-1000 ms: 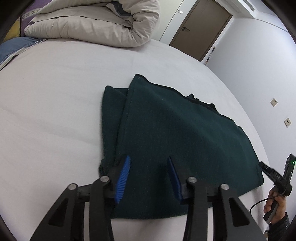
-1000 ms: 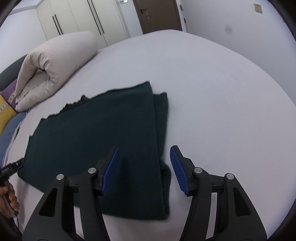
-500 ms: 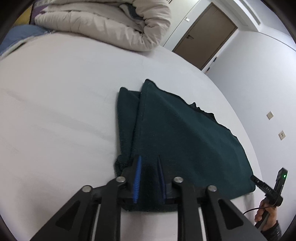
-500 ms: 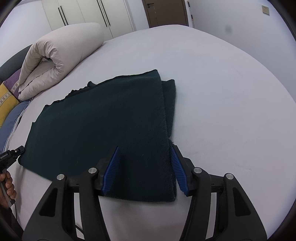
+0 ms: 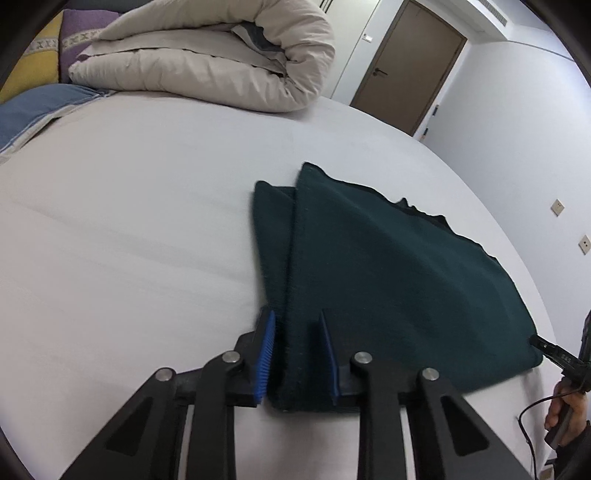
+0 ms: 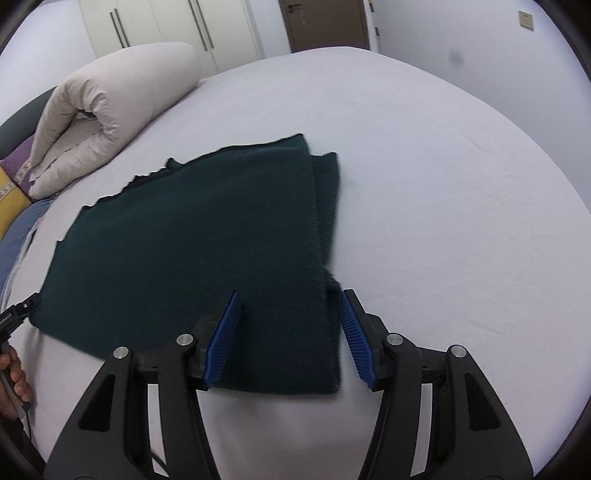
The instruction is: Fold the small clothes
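Note:
A dark green knit garment (image 5: pixel 399 280) lies folded flat on the white bed; it also shows in the right wrist view (image 6: pixel 207 240). My left gripper (image 5: pixel 297 325) is closed on the garment's near left corner, with cloth pinched between its blue pads. My right gripper (image 6: pixel 290 306) is open, its fingers straddling the garment's near right corner just above the cloth. The opposite gripper's tip shows at each view's edge.
A rolled beige duvet (image 5: pixel 207 62) lies at the head of the bed, next to a blue pillow (image 5: pixel 33 110) and a yellow and purple cushion (image 5: pixel 40 55). A brown door (image 5: pixel 410 62) and white wardrobes (image 6: pixel 166 26) stand beyond the bed.
My left gripper came down onto the near left corner and closed on it. My right gripper moved forward over the near right corner and stayed open.

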Tool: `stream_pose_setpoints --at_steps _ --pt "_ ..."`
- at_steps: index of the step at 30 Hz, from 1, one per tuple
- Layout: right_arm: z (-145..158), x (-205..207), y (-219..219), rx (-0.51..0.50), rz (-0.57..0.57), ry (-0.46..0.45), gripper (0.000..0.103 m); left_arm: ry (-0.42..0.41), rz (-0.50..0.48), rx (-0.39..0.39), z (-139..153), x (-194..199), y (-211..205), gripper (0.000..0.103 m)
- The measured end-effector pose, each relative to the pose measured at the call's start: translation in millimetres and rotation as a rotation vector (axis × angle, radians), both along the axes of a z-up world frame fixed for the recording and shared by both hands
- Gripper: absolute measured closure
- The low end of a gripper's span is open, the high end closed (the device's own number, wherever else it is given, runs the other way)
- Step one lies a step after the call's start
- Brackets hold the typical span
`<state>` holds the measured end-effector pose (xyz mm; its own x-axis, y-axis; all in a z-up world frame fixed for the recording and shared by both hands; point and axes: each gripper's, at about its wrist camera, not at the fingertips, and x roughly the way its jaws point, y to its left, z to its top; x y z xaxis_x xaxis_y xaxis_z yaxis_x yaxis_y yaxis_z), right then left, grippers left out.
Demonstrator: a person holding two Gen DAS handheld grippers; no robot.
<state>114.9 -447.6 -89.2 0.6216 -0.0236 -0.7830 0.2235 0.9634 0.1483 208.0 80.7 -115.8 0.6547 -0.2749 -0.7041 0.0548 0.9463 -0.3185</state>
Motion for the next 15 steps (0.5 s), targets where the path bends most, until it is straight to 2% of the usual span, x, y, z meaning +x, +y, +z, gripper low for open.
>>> stream_pose_setpoints --at_steps 5,7,11,14,15 --pt "-6.3 1.6 3.7 -0.020 0.023 0.036 0.050 -0.021 -0.021 0.082 0.7 -2.8 -10.4 0.079" --pt "-6.6 1.9 4.6 -0.026 0.023 0.038 0.051 -0.033 -0.031 0.105 1.9 -4.4 -14.4 0.093" --pt "-6.6 2.6 4.2 -0.021 0.025 0.046 0.053 -0.066 -0.058 0.201 5.2 -7.5 -26.9 0.095" --pt "-6.6 2.5 4.9 -0.030 0.030 0.052 0.062 -0.063 -0.061 0.212 4.2 -7.2 -27.3 0.096" --pt "-6.3 2.1 5.2 -0.027 0.030 0.050 0.070 -0.057 -0.057 0.202 3.7 -7.1 -25.2 0.096"
